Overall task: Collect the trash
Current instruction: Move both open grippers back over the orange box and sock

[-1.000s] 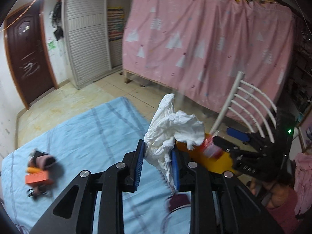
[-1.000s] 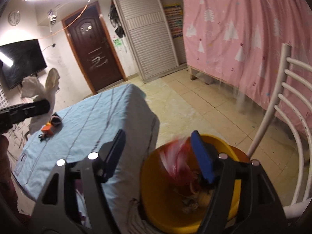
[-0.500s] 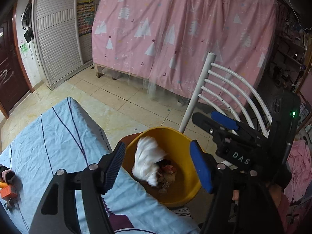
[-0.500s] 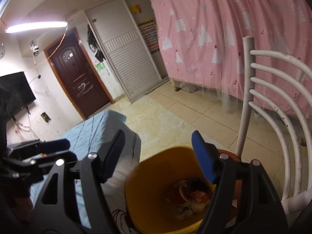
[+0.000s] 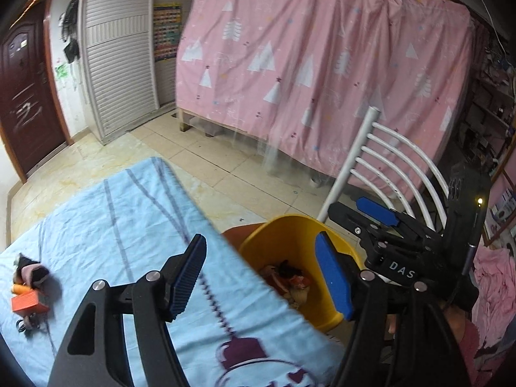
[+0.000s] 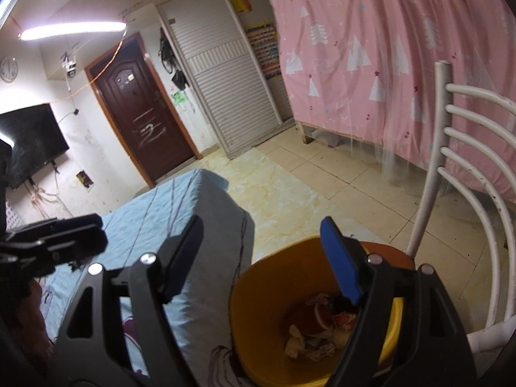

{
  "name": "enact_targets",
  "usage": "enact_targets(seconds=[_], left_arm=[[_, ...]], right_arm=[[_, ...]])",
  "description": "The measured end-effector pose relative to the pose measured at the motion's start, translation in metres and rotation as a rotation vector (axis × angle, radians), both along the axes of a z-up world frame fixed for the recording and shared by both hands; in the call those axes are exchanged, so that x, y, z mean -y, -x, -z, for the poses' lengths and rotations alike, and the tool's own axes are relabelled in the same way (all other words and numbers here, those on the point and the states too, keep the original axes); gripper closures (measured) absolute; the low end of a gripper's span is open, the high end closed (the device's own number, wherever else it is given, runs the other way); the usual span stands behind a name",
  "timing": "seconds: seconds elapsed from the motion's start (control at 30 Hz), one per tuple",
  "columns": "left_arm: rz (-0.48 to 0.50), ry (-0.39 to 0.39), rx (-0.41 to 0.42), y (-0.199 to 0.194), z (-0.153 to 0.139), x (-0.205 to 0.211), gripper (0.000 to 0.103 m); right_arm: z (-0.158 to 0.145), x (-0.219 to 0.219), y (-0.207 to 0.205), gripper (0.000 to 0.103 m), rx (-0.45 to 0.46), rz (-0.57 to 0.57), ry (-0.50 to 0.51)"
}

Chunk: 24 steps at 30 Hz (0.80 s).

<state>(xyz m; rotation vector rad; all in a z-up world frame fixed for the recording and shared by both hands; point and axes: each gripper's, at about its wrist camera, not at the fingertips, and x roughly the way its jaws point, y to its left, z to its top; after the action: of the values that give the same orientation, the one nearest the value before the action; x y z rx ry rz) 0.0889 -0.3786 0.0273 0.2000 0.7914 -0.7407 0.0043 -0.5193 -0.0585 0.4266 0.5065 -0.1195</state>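
Observation:
A yellow bin [image 5: 283, 235] stands on the floor beside the blue-clothed table [image 5: 113, 219]. It holds crumpled trash [image 6: 319, 319], red, white and pale scraps. My left gripper [image 5: 261, 238] hangs open over the table's edge and the bin's near rim, with nothing between its pads. My right gripper [image 6: 261, 221] is above the bin [image 6: 258, 277]; its jaws are opening and nothing is between them. In the left wrist view the right gripper [image 5: 354, 209] reaches in from the right, over the bin's far rim.
At the table's far left lie an orange box [image 5: 29, 301] and a pink-and-black bundle [image 5: 32, 272]. A white slatted chair [image 6: 451, 161] stands right behind the bin. A pink curtain [image 5: 322, 80] hangs beyond the tiled floor [image 6: 322, 187].
My left gripper opened and let the white crumpled paper fall into the bin, then swung back toward the table. A red wrapper dropped from the right gripper into the bin.

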Motion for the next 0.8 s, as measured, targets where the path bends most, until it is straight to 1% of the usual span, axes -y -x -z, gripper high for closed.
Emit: enact_targets(seconds=[0.17, 0.27, 0.43, 0.8], left_arm=[[-0.063, 0.006, 0.022, -0.013, -0.004, -0.038, 0.039], [-0.103, 0.005, 0.032, -0.020, -0.004, -0.063, 0.035], [-0.193, 0.004, 0.047, -0.037, -0.004, -0.114, 0.031], [-0.352, -0.024, 0.059, -0.064, 0.008, -0.214, 0.028]], right_arm=[[-0.007, -0.031, -0.018, 0.027, -0.012, -0.058, 0.025], [-0.013, -0.054, -0.031, 0.026, -0.020, -0.105, 0.050], [-0.022, -0.096, -0.058, 0.026, -0.030, -0.186, 0.087], [-0.030, -0.183, -0.105, 0.024, -0.060, -0.350, 0.151]])
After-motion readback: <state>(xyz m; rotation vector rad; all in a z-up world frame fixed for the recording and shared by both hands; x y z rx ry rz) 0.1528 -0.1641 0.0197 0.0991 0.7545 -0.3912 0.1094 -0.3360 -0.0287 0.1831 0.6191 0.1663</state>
